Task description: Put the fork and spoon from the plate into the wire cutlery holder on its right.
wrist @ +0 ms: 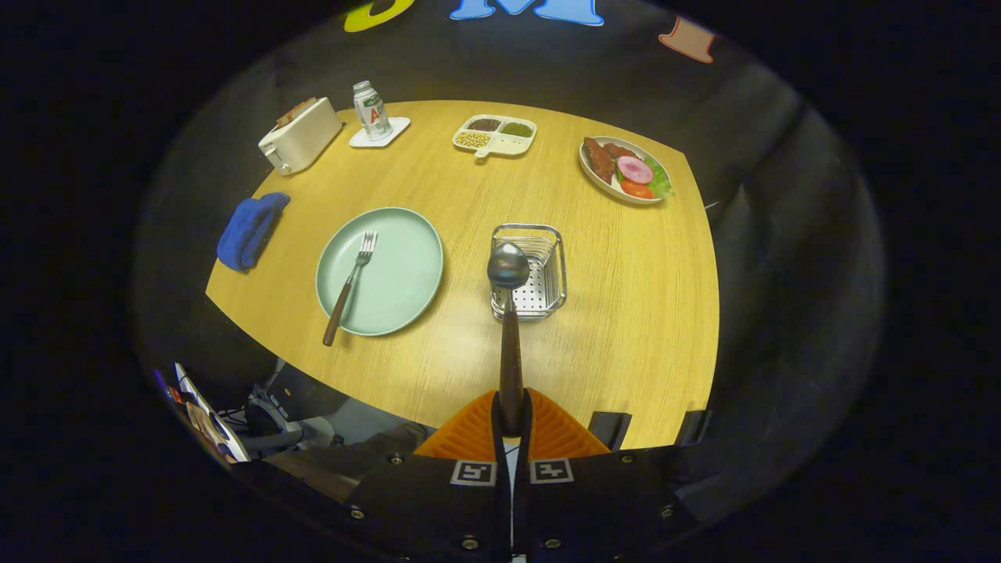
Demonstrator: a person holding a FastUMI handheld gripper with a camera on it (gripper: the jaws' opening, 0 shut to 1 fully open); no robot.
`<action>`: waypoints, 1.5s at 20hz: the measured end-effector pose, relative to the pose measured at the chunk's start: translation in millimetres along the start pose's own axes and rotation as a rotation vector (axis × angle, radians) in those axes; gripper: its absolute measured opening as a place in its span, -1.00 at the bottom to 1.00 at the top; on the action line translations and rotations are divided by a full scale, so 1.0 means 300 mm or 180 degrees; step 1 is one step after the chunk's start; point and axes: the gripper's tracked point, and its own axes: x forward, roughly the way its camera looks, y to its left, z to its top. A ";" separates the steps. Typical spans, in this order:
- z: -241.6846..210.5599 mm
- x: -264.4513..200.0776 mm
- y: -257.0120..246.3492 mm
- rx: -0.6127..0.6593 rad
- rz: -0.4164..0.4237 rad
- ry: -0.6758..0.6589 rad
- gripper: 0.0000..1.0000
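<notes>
**Spoon clamped by the handle, bowl in line with the wire holder; fork on the plate**

Gripper view: the gripper (512,426) has both fingers pressed together on the dark handle of the spoon (508,313), near the handle's end. The spoon juts straight ahead of the fingers, its shiny bowl in line with the near-left corner of the wire cutlery holder (539,270); how high it hangs above the rim cannot be told. The holder stands on the wooden table (626,313), just right of the green plate (391,281). The fork (349,285) lies on the plate's left side, tines toward the far side, its handle sticking out past the near rim.

Handling, as a judgement: both pieces look stiff, light and slim, with smooth metal heads that would slip. The handle gives the better hold. Held so far back, the spoon could swing or twist between the fingers. The fork's overhanging handle end looks the easiest place to take it, since it stands clear of the plate.
</notes>
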 end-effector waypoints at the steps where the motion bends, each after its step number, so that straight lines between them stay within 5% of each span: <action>1: 0.005 0.014 -0.012 0.0004 -0.0007 0.0067 -0.97; 12: 0.099 0.115 -0.034 -0.0079 -0.0041 0.0421 -0.86; 20: 0.198 0.030 -0.071 0.0085 -0.0088 0.0050 -0.72; 21: 0.208 0.006 -0.088 0.0128 -0.0143 -0.0047 -0.50; 22: 0.204 -0.023 -0.105 0.0201 -0.0210 -0.0117 -0.48; 25: 0.180 -0.101 -0.061 0.0416 -0.0055 -0.0247 -0.10; 30: 0.097 -0.150 0.139 0.0533 0.0459 -0.0129 -0.10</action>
